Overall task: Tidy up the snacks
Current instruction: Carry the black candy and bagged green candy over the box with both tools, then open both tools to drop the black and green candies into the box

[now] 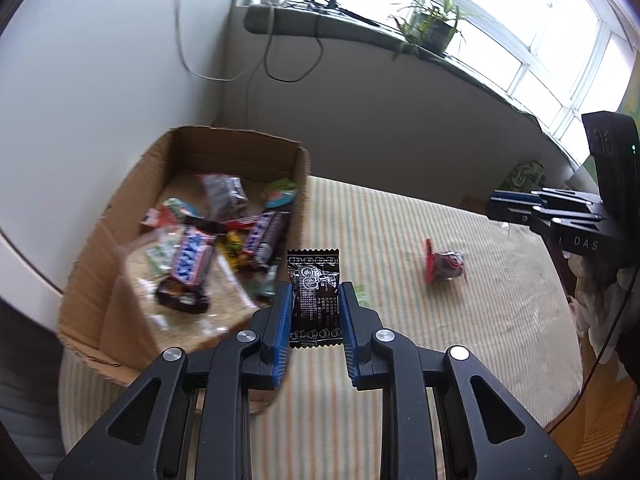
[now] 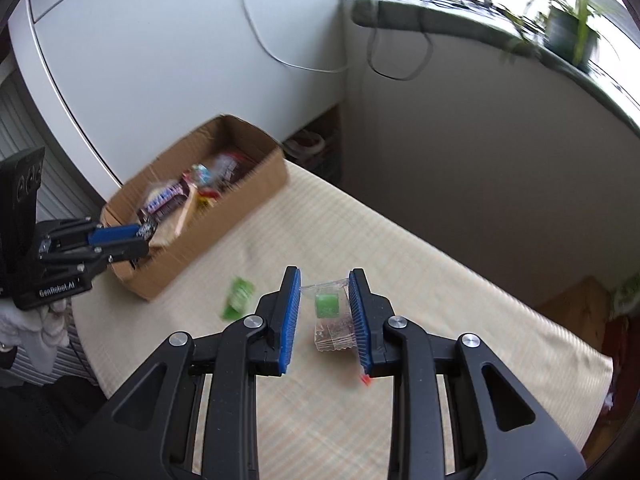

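Observation:
My left gripper (image 1: 316, 288) is shut on a black printed snack packet (image 1: 314, 280), held upright just right of the cardboard box (image 1: 120, 216). The box holds several wrapped bars and sweets. My right gripper (image 2: 325, 272) is shut on a clear packet with a green candy (image 2: 327, 307), above the striped tablecloth (image 2: 380, 248). A green packet (image 2: 238, 296) lies on the cloth left of it, and a red-wrapped snack (image 1: 444, 266) lies further out. The other view shows the box (image 2: 248, 184), the left gripper (image 2: 146, 236) at its near corner, and the right gripper (image 1: 492, 200) at the far right.
A white cabinet (image 2: 160, 60) stands behind the box. A windowsill (image 1: 360, 36) carries cables and a potted plant (image 1: 432, 20). A green bag (image 1: 524, 176) sits at the table's far edge. A white-gloved hand (image 2: 24, 320) holds the left gripper.

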A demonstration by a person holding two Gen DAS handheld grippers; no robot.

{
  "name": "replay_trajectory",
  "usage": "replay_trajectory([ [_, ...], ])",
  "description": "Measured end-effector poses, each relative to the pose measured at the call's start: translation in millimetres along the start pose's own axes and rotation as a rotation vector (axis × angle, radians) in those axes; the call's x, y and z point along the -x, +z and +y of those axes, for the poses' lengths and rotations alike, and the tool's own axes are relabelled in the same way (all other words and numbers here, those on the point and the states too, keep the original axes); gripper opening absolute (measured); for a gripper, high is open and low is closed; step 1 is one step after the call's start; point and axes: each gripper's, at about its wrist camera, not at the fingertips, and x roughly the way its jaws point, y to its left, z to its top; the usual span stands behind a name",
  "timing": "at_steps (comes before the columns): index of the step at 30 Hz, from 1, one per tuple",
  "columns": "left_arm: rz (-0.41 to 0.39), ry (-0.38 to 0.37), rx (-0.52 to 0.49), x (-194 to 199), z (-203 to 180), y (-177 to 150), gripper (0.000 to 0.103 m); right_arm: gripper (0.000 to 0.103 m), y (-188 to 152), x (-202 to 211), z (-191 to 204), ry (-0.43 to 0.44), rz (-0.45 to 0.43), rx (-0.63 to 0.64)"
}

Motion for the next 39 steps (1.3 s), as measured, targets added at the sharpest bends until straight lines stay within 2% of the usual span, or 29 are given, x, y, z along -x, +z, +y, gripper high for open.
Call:
replay_trajectory([
  [9, -0.034, 0.076, 0.08, 18, 56, -5, 0.022, 0.026, 54, -41, 59, 0.06, -0.007, 0.071],
  [17, -0.048, 0.137, 0.111, 23, 90, -2, 0.022, 0.026, 88, -77, 100, 0.11, 0.013, 0.124],
  [27, -0.044, 0.165, 0.107, 24, 104, -1, 0.022, 0.026, 105, -114, 122, 0.132, 0.051, 0.133],
  [39, -0.043, 0.158, 0.101, 17, 100, 7, 0.022, 0.026, 108, -125, 122, 0.172, 0.062, 0.082],
])
